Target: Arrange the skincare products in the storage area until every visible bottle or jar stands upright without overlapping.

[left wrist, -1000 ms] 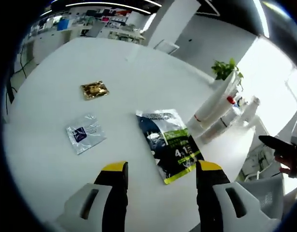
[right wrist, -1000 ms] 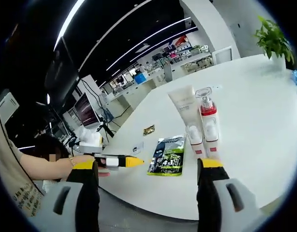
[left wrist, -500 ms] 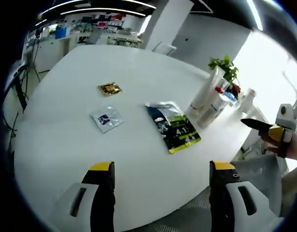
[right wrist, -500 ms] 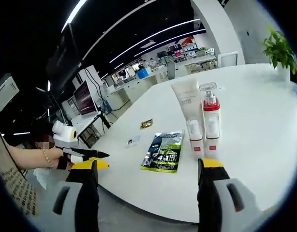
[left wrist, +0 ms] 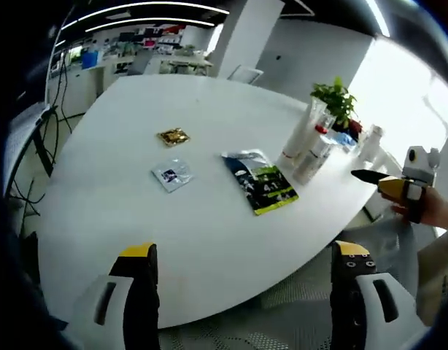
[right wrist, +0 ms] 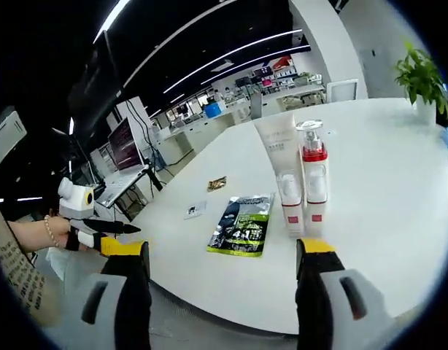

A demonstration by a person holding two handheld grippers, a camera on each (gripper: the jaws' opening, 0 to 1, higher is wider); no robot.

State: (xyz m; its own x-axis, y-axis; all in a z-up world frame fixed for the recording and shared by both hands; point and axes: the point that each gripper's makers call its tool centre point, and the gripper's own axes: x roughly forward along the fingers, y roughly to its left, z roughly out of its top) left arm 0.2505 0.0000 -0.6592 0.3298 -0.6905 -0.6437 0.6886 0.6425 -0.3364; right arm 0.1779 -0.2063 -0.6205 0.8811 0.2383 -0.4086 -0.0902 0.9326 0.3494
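Right now my left tongs [left wrist: 242, 255] hang wide open with nothing between the yellow-tipped jaws, held off the near edge of the round white table [left wrist: 136, 182]. Ahead of the left jaw lie a small clear sachet [left wrist: 171, 175] and, beyond it, a gold sachet [left wrist: 173, 136]; ahead of the gap, toward the right jaw, a dark green-and-black pouch [left wrist: 260, 181] lies flat. Farther right, near the far-right rim, the skincare products stand upright and close together: a tall white tube [left wrist: 297, 135] and a red-collared pump bottle [left wrist: 315, 149], with a potted plant [left wrist: 333, 98] behind them. My right tongs [right wrist: 222, 251] are likewise spread wide and empty, off the table edge; in the right gripper view the white tube [right wrist: 276, 157] and the pump bottle [right wrist: 314, 179] stand just ahead of the right jaw, touching or nearly so, and I cannot tell what is in them. Compared with half a second ago, both tongs have drawn further back from the table, so more floor shows under the rim. Between the sachets and the bottles the tabletop is bare, with broad open surface to the left of the left jaw.
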